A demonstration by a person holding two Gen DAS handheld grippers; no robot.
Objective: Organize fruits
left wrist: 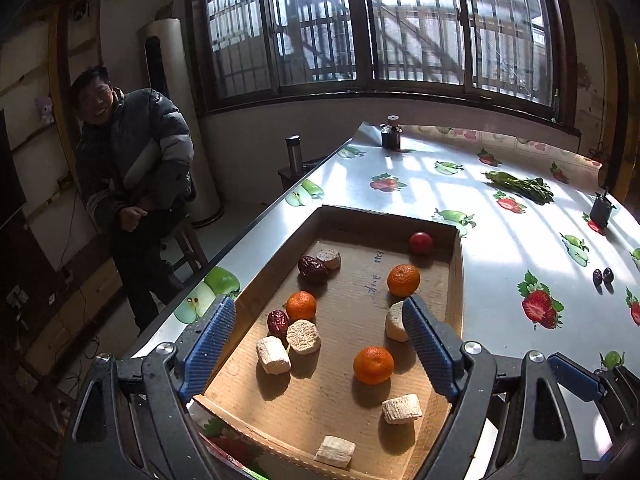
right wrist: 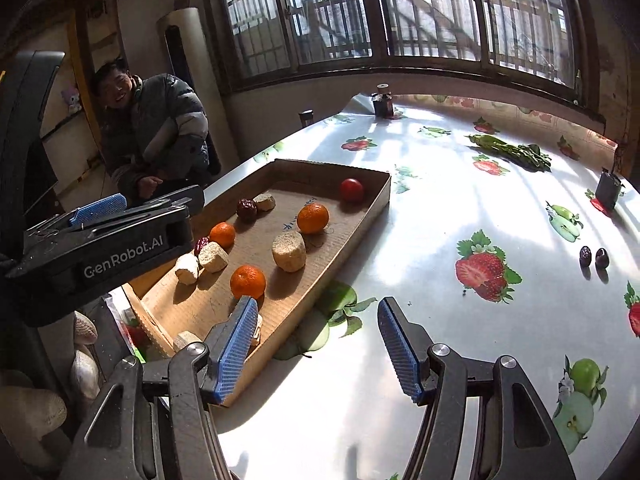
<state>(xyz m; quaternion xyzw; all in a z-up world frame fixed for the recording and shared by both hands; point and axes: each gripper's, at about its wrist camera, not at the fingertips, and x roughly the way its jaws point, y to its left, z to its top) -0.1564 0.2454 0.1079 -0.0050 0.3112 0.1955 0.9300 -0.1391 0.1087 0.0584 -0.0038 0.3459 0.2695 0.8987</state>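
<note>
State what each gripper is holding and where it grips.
Nothing is held. The left gripper stands open above the cardboard tray; the right gripper is open over the tablecloth.

You are in a lived-in home room: desk (right wrist: 400, 240) under fruit-print oilcloth, barred window (left wrist: 360, 28), standing air conditioner (left wrist: 176, 92), seated person in a puffer jacket (left wrist: 132, 152).

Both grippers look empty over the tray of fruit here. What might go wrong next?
1. Two dark fruits lie on the table outside the cardboard tray, far to the right; they could be missed.
2. The round oranges, like the nearest orange, may roll if a finger nudges them.
3. The left gripper and right gripper work close together and could collide.
</note>
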